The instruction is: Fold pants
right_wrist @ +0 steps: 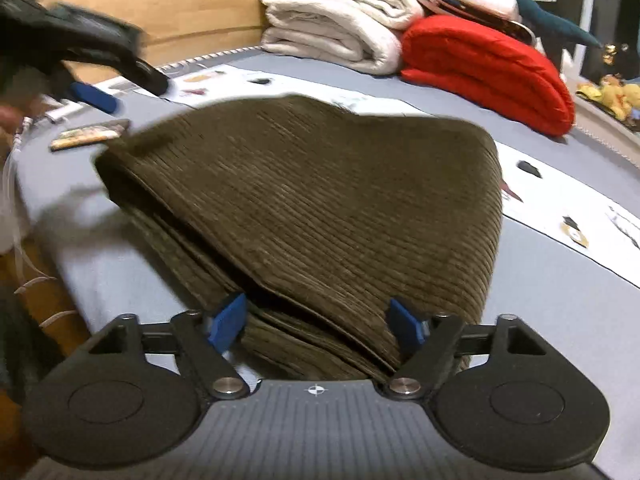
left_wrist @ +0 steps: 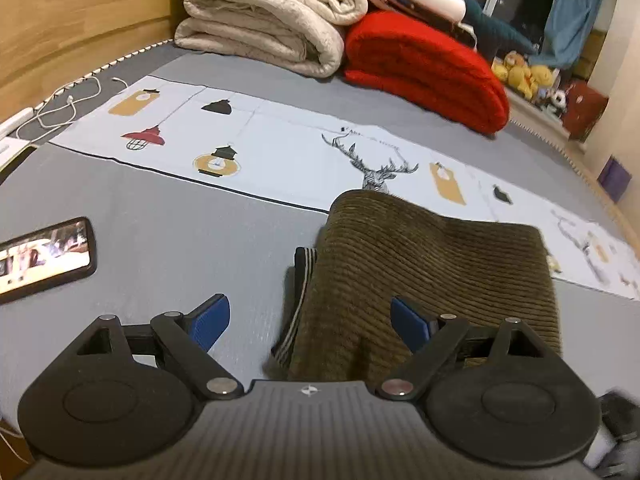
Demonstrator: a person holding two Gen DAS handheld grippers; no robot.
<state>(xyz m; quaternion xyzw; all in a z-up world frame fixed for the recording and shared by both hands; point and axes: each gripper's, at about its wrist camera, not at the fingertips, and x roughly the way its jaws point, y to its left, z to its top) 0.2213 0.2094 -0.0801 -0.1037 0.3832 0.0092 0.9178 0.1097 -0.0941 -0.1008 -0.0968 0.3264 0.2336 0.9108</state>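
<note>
Our left tool (left_wrist: 310, 322) and right tool (right_wrist: 316, 320) both gape apart, gripping nothing. The folded pants (right_wrist: 320, 208) lie on the bed (left_wrist: 160, 240); a careless nudge could spill the layers.

The folded pants (left_wrist: 432, 276) lie on the bed (left_wrist: 168, 216), their far edge over the printed strip (left_wrist: 280, 148) that runs across it. Left of the pants lies a phone (left_wrist: 44, 258); behind the strip, two folded blankets (left_wrist: 260, 12) are stacked, with a third blanket (left_wrist: 424, 68) just to their right. The cables (left_wrist: 68, 108) lie at the bed's far left edge, below the wooden board (left_wrist: 80, 12)
</note>
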